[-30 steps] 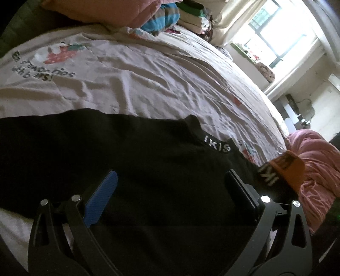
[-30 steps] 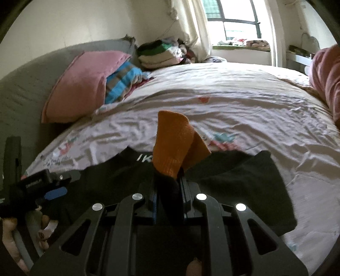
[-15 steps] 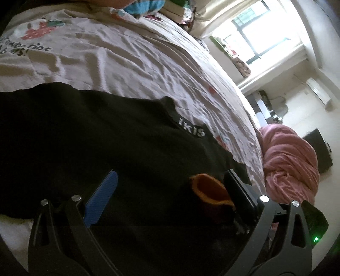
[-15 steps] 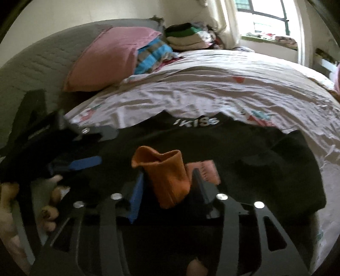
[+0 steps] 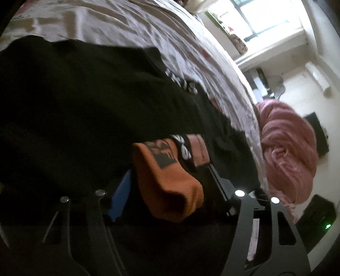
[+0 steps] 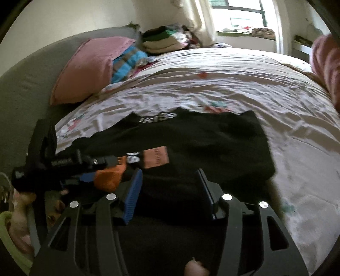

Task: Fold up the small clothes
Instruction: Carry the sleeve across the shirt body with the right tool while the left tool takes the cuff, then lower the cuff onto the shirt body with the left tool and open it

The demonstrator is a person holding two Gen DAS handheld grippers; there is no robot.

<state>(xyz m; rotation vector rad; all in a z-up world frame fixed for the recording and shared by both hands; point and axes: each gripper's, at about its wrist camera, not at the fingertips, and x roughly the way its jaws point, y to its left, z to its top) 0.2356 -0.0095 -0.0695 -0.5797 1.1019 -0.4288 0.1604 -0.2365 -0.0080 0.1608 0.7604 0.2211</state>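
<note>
Right gripper [image 6: 170,189] just opened, jaws apart, empty; orange knit cuff [image 5: 167,180] handed over. Left gripper [image 5: 172,182] closing round cuff over black garment [image 6: 191,140]; clamp unclear.

Both wrist views look steeply down, close over the bed [image 6: 233,85], sharing the black garment [image 5: 85,106] and window [image 6: 240,12]

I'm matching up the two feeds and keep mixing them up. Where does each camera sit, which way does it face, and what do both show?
Left wrist: on the left gripper, looking down along its jaws at the orange cuff between them; no hand shows.
Right wrist: on the right gripper, facing across the bed toward the window; the person's left hand and a fingertip show.
Both share the black shirt, orange cuff and pink bedding.
</note>
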